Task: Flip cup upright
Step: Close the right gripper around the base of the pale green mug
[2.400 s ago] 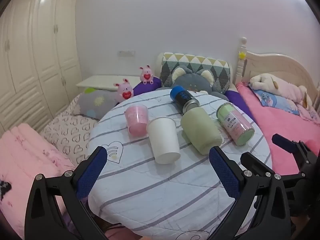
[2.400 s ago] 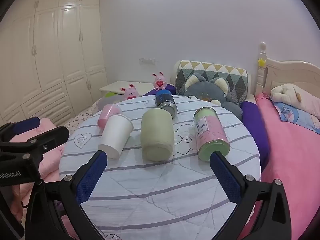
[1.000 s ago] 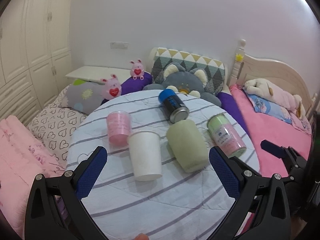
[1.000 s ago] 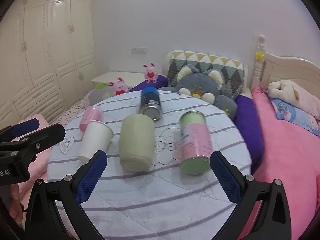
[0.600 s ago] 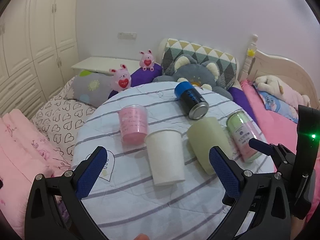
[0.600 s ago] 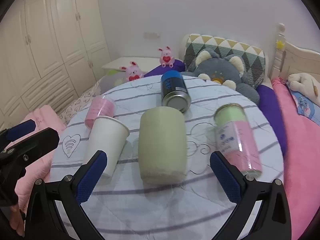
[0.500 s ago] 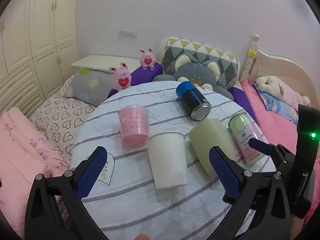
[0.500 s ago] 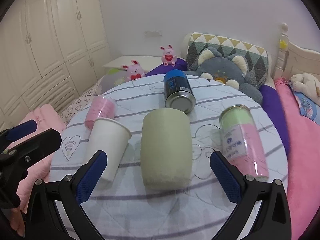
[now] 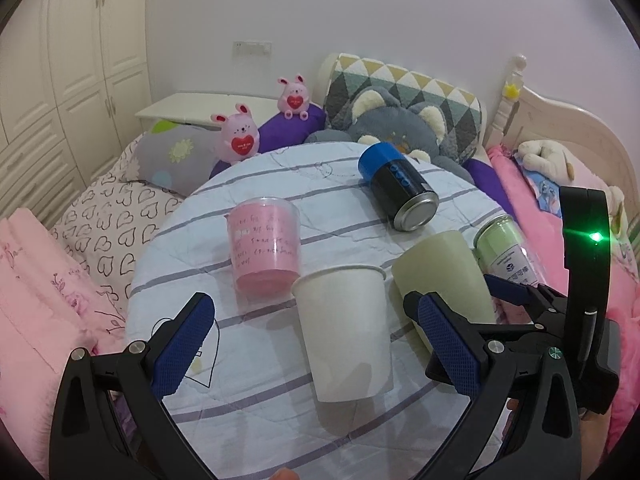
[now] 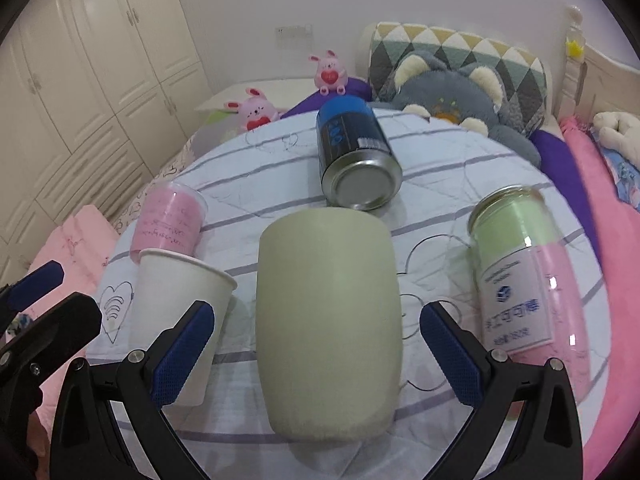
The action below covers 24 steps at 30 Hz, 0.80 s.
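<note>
On the round striped cloth-covered worktop [image 10: 460, 168], a matte sage-green cup [image 10: 328, 320] lies on its side, long axis running away from the right claw [image 10: 316, 344], mouth nearest it. That claw gapes wide, straddling the cup, nearer than the open left claw [image 9: 316, 344], which faces the white paper cup [image 9: 344, 328] beside it.

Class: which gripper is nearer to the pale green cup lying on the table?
Right. The right gripper has its open jaws either side of the pale green cup; the left gripper frames the white paper cup beside it.
</note>
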Tool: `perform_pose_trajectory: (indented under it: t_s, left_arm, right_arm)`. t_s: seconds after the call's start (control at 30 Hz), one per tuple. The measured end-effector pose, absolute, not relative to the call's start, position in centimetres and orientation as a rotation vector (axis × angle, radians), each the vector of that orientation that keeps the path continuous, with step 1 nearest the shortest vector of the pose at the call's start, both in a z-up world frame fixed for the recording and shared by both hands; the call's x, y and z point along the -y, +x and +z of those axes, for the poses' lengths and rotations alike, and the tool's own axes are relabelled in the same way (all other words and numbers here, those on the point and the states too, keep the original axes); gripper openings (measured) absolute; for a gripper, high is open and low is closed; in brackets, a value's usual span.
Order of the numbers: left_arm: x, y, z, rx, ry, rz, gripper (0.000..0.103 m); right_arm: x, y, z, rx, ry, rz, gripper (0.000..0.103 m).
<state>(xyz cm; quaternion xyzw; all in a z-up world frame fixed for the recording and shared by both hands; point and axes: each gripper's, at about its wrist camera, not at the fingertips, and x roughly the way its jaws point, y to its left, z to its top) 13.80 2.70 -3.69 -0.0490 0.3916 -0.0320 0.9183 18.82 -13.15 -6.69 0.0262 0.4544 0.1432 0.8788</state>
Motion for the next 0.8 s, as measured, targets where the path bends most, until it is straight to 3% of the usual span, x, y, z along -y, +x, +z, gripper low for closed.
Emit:
perform_pose_trajectory:
  t_s: [0.57,0.6,0.73,0.8]
  left_arm:
    - [-1.8,14.4,-4.8,-0.829,-0.073,-0.063,0.103]
    - [-1.8,14.5,-4.8,-0.828,-0.070,-0.059,0.103]
    - [-1.7,14.5,-4.8,-0.833,-0.068,-0.058,0.103]
    - [-1.7,14.5,-4.8,-0.831,-0.067,-0.058,0.103]
  right_arm:
    - [12.4,19.7,-7.5,-0.996,-0.001,0.312,0.102]
    - [12.5,19.8,-7.6,-1.000,0.004,0.315,0.101]
    - [12.6,20.1,-8.1,-1.021,0.005,0.286,0.079]
    - [12.7,20.2,-8.2,-1.021,0.008,0.280,0.079]
